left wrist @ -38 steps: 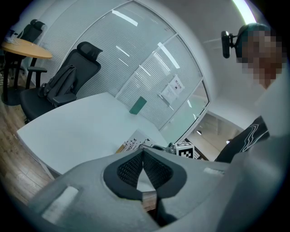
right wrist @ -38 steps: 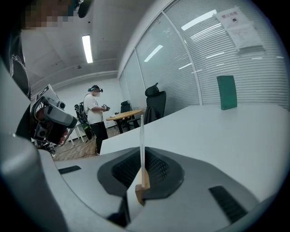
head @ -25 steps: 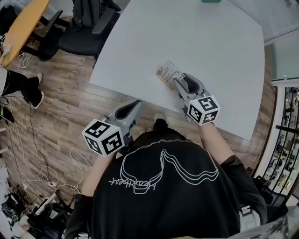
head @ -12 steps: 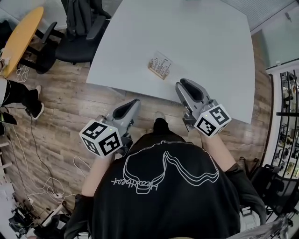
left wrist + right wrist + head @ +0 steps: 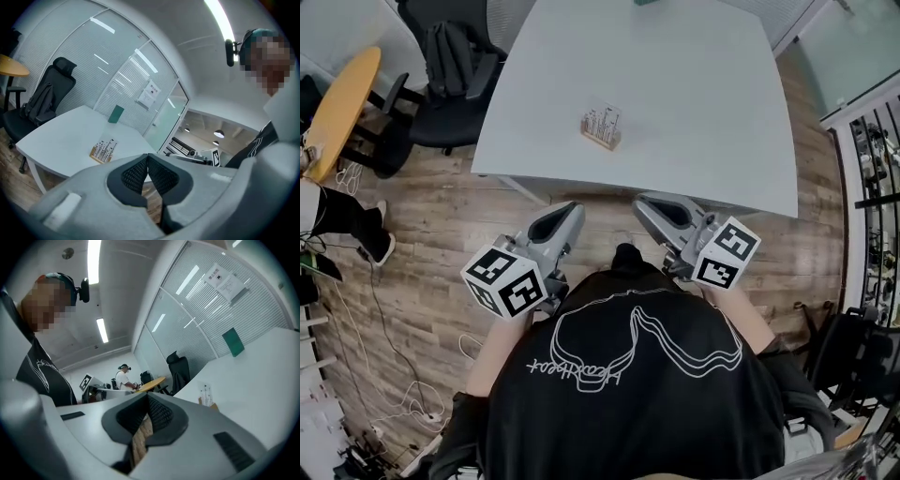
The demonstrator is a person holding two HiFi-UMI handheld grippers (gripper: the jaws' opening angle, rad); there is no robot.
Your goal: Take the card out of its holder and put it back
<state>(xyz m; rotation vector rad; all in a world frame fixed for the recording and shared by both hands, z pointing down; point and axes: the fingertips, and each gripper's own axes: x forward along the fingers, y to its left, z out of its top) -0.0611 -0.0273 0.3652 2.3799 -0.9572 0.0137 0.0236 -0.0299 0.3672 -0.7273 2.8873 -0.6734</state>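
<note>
A white printed card [image 5: 604,120] stands upright in its small wooden holder [image 5: 598,141] near the front edge of the white table [image 5: 703,94]. It shows again as the card [image 5: 105,147] in the left gripper view and the card [image 5: 205,391] in the right gripper view. Both grippers hang off the table, close to the person's body and well short of the holder. My left gripper [image 5: 570,210] is shut with nothing in it, pads touching [image 5: 147,158]. My right gripper [image 5: 645,202] is shut as well, empty [image 5: 146,398].
Black office chairs [image 5: 450,66] stand at the table's left, beside a yellow round table [image 5: 337,103]. A green object [image 5: 115,114] sits at the table's far edge. Wood floor with cables lies below. Another person [image 5: 123,377] sits in the distance. Shelving lines the right wall.
My right gripper was open at the card holder; it has drawn back off the table toward the body and shut. The card stays in its holder. The left gripper has barely moved.
</note>
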